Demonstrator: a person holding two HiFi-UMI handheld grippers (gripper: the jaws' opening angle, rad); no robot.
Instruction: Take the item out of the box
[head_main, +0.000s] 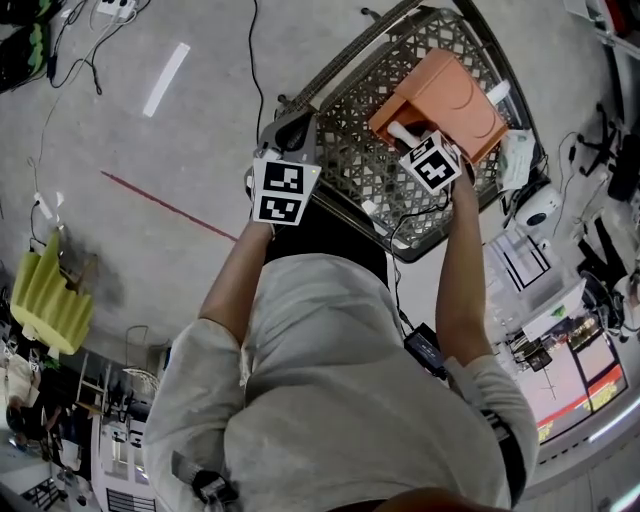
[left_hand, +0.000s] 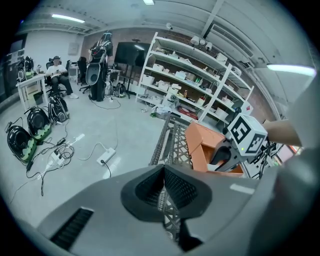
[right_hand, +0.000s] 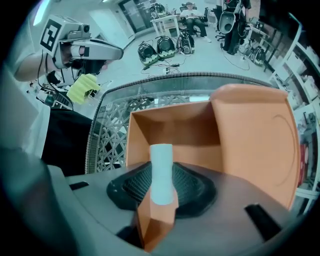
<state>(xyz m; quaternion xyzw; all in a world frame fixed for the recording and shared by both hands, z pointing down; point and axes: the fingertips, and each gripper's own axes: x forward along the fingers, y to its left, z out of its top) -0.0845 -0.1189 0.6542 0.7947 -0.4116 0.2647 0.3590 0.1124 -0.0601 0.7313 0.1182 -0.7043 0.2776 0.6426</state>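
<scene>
An open orange cardboard box (head_main: 450, 95) stands in a metal mesh basket (head_main: 365, 185). My right gripper (head_main: 405, 135) points steeply down over the box's near corner, shut on a flat white item (right_hand: 161, 170) that sticks out past the pads above the box's inside (right_hand: 175, 135). An orange corner of the box also sits in the jaw gap, nearer the camera. My left gripper (head_main: 290, 125) is at the basket's left rim, shut on the rim wire (left_hand: 165, 200). The box (left_hand: 200, 145) and the right gripper's marker cube (left_hand: 245, 132) show in the left gripper view.
A yellow foam piece (head_main: 45, 295) lies on the floor at left, and a red line (head_main: 165, 205) crosses the concrete. Cables and a power strip (left_hand: 106, 156) trail over the floor. Shelving (left_hand: 190, 60) stands behind the basket. A white device (head_main: 540, 205) and clutter crowd the right side.
</scene>
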